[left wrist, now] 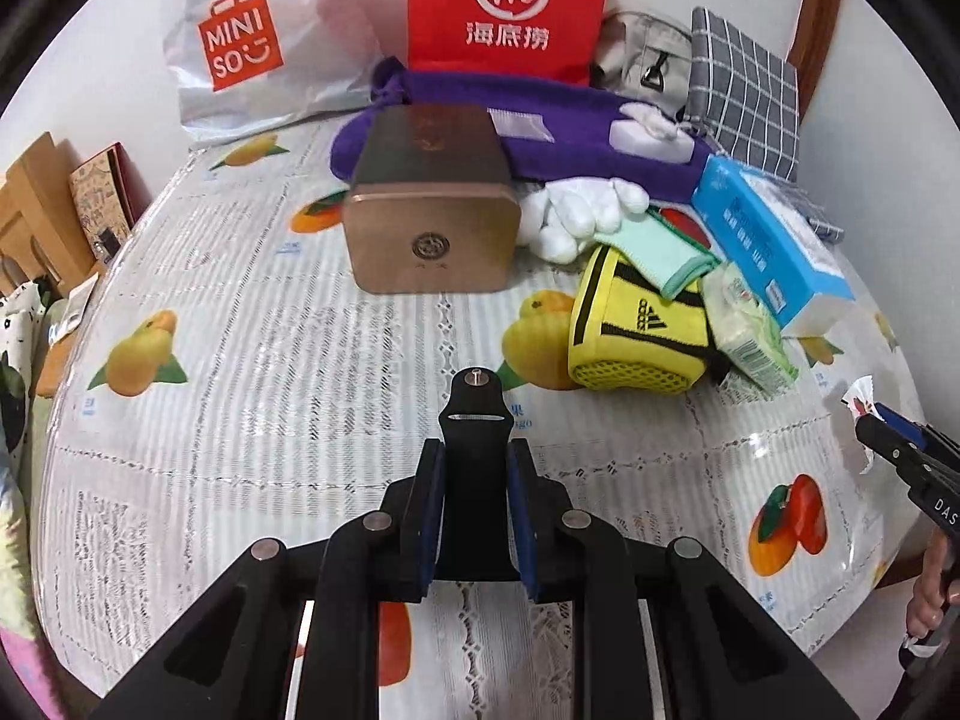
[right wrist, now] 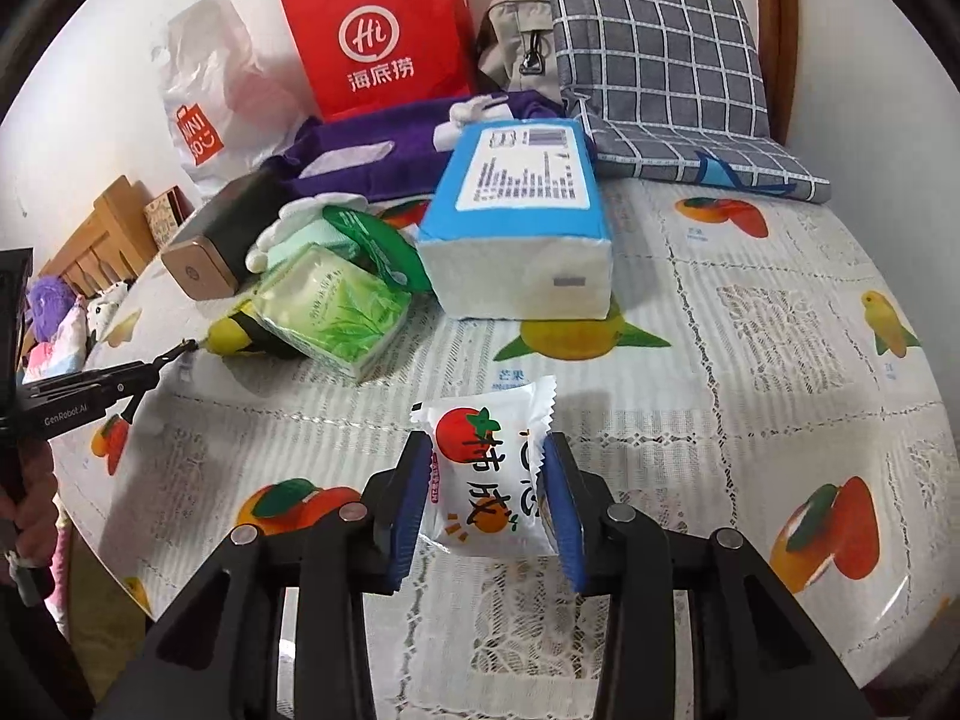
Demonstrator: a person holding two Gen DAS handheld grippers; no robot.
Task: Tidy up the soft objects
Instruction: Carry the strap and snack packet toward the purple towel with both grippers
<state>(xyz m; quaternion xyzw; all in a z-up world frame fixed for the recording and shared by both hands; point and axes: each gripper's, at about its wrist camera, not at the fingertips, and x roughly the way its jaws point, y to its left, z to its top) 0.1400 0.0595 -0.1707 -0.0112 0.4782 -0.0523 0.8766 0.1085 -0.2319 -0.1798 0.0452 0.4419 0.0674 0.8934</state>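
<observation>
My left gripper [left wrist: 474, 474] is shut on a black strap [left wrist: 475, 438] with a metal stud, held above the table. My right gripper [right wrist: 487, 480] is shut on a white snack packet [right wrist: 489, 474] printed with a persimmon, low over the cloth. The right gripper shows at the right edge of the left wrist view [left wrist: 900, 450]. A pile of soft things lies ahead: a yellow Adidas pouch [left wrist: 636, 336], a mint cloth [left wrist: 678, 258], white gloves [left wrist: 576, 210], a green tissue pack [right wrist: 336, 312], a blue tissue pack [right wrist: 516, 222] and a purple towel [left wrist: 570, 120].
A copper tin box [left wrist: 429, 216] stands mid-table on the fruit-print tablecloth [left wrist: 240, 360]. A red paper bag [left wrist: 510, 6], a white Miniso bag [left wrist: 240, 42], a beige bag [right wrist: 519, 42] and a grey checked cushion [right wrist: 660, 60] line the back wall. Wooden furniture [left wrist: 36, 210] is at left.
</observation>
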